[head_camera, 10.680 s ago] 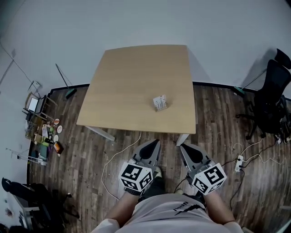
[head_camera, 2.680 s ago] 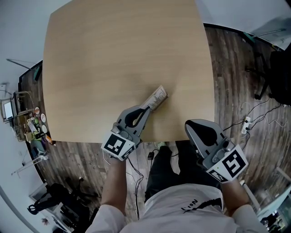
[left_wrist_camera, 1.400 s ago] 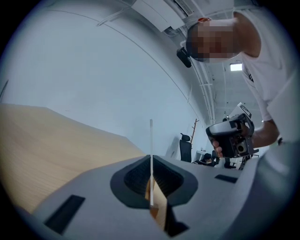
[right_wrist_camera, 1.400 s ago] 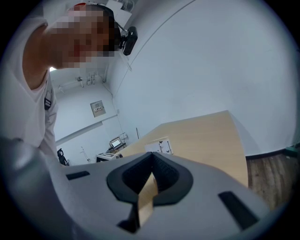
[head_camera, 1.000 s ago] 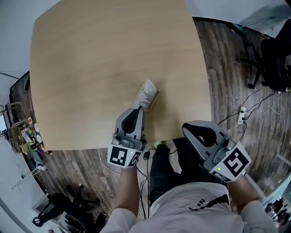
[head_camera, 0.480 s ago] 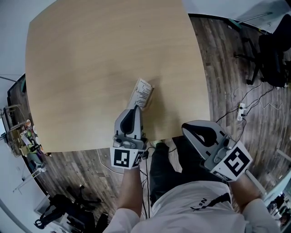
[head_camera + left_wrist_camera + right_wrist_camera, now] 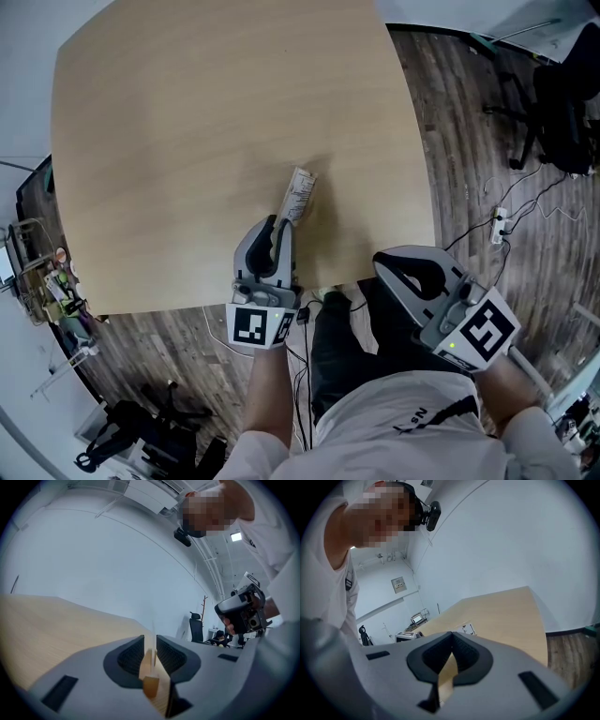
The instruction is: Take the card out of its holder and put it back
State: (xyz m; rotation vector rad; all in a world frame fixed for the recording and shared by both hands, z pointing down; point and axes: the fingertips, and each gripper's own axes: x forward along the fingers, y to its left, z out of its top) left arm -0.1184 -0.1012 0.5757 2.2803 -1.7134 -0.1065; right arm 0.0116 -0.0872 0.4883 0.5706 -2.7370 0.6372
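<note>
Person seen from overhead, standing at the near edge of a pale wooden table [image 7: 187, 112] with a two-fingered gripper in each hand. The only thing on the table is a small card holder [image 7: 294, 208] with a white printed card [image 7: 302, 185] inside it, near the front edge and a little right of centre; whether it rests on the wood or is raised slightly cannot be told. The left gripper [image 7: 282, 223] points straight at the holder, whose near end sits between the fingers. In the left gripper view those fingers stand narrow, with a thin sheet seen edge-on in the slim gap between them. They appear closed on the holder. The right gripper [image 7: 385, 262] hangs off the table over the person's lap, well apart from the holder. In its own view its fingers meet at the tips with nothing between them, and the holder shows small on the table beyond. Judged from this, the task is at its first step: the left side has the holder secured and the card is not yet out. The next move likely calls for the right gripper to come in over the table, spread its fingers, take the card's free end and draw it along the holder's length while the left holds firm
</note>
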